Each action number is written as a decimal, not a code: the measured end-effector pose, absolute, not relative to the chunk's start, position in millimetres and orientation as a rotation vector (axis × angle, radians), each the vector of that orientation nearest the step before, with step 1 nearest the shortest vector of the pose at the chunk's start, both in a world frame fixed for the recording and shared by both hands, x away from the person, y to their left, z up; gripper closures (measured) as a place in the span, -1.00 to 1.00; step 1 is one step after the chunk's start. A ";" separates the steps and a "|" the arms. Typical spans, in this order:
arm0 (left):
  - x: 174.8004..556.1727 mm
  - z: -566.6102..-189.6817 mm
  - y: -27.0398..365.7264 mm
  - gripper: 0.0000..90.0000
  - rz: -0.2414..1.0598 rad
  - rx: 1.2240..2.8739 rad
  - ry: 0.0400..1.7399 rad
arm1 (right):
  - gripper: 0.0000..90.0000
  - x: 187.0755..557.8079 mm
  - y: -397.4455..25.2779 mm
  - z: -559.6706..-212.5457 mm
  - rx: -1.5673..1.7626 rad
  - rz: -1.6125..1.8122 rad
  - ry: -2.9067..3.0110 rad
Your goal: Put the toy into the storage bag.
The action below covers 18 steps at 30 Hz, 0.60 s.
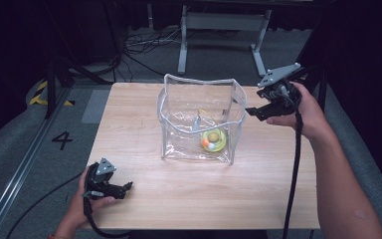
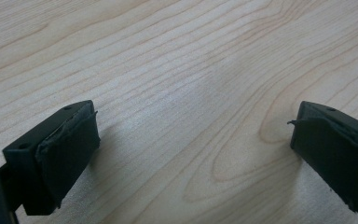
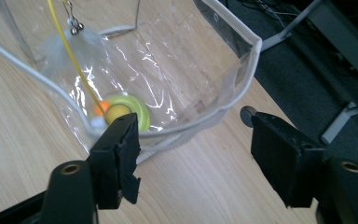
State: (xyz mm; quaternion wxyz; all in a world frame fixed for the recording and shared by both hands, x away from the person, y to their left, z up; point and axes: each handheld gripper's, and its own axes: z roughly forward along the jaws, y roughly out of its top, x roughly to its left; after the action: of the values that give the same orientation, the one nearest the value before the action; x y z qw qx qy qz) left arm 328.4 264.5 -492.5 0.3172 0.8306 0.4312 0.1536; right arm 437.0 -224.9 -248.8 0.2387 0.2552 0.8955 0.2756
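A clear plastic bag with a white rim stands open in the middle of the wooden table. Inside it, low on the right, lies a yellow-green round toy with small orange and white balls. The same toy shows through the bag's wall in the right gripper view. My right gripper is open, held above the table just right of the bag's rim. Near the front left corner, my left gripper rests low over bare wood, open with nothing between its jaws.
A metal frame with legs and cables stand on the grey floor beyond the table. A floor marking "4" and a rail lie to the left. Bare wood spreads ahead of the left gripper.
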 end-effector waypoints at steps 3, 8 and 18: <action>328.5 -492.5 264.6 -0.97 0.404 2.187 1.134 | -0.32 431.1 -236.1 -251.2 0.716 0.774 2.431; 328.4 -492.8 264.7 -0.97 0.400 2.188 1.131 | -0.34 417.4 -249.3 -260.2 0.709 0.793 2.420; 328.4 -492.8 264.7 -0.97 0.401 2.188 1.132 | -0.34 394.8 -265.0 -298.9 0.690 0.747 2.436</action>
State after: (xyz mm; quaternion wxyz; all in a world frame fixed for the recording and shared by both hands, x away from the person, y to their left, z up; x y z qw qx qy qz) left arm 328.4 264.7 -492.8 0.3174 0.8312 0.4303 0.1524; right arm 394.8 -265.0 -298.9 0.2482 0.2533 0.8939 0.2741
